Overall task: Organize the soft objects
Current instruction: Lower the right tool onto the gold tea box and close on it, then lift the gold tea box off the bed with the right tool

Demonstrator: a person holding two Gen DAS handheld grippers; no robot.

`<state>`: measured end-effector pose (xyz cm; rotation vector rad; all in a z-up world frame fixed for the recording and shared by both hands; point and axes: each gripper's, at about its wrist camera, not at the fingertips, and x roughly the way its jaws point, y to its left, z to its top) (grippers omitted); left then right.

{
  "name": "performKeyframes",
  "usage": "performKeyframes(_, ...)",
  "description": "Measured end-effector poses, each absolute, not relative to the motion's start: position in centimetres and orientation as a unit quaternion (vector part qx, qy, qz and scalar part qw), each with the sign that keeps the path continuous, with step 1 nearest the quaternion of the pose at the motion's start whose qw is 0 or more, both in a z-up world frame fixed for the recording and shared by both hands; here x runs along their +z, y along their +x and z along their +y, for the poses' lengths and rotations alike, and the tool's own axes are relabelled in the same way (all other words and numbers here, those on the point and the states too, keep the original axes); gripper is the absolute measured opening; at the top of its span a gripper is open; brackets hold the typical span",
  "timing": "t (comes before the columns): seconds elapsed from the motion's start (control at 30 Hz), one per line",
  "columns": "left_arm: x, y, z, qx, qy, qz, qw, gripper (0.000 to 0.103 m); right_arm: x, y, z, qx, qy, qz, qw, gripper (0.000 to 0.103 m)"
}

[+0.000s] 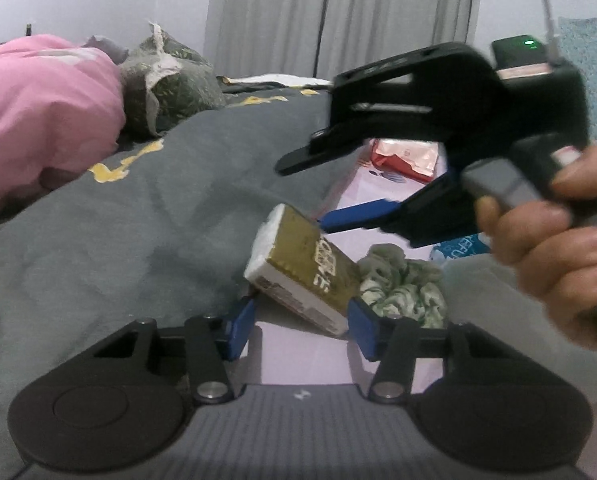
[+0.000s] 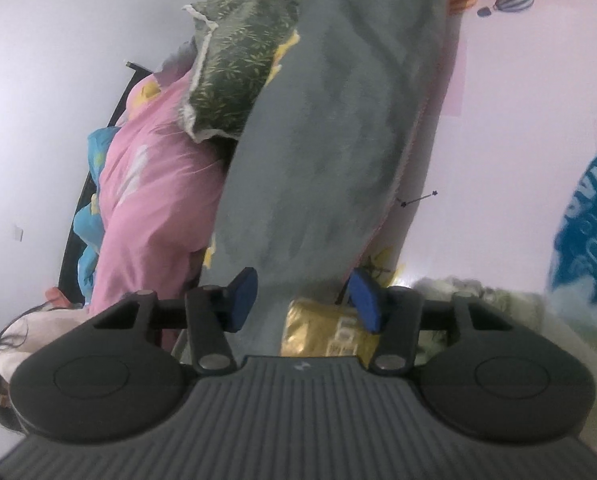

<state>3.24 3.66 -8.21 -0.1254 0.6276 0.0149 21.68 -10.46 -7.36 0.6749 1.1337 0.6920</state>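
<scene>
scrunchie (image 1: 402, 292), green-and-white ruffled fabric, lies on the pale lilac bed sheet (image 1: 302, 356) just right of a gold tissue pack (image 1: 302, 272), and the two seem to touch. the pack is a soft block with a gold top, dark lettering and a white printed side, tilted so one end sits higher than the other. a grey blanket (image 1: 138, 220) with yellow shapes covers most of the bed to the left, its edge running up along the sheet; beyond it lie a pink quilt (image 1: 42, 112) and a dark green leaf-print pillow (image 1: 170, 88), with grey curtains (image 1: 338, 16) and a pale wall behind. farther up the sheet sits a red packet (image 1: 406, 158), and a blue-printed packet (image 2: 590, 216) lies at the right.

bare sheet shows in front of the pack and in a strip between the blanket's edge and the items; elsewhere it is crowded.

the left gripper (image 1: 300, 330) has its blue pads at a middling gap on either side of the pack's near lower end; whether they press on it i cannot tell, so the jaws read as parted around it. the right gripper (image 2: 304, 300), held by a hand (image 1: 558, 248), hovers over the pack's far end, jaws parted at a middling gap with nothing between them; in its own view the pack (image 2: 330, 328) shows low, near the right pad.
</scene>
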Motion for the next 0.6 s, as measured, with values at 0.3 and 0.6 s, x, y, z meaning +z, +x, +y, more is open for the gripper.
performKeyframes(0.3,-8.7,4.2,3.6,-0.004,-0.073,0.326,0.942,0.054,-9.5,21.2,-9.4,0.329,0.318,0.534,0.711,0.052)
performKeyframes(0.6,-6.2,2.4,4.5,-0.008,-0.083,0.296,0.952,0.041,-7.2,18.4,-9.1,0.342,0.307,0.541,0.704,0.053)
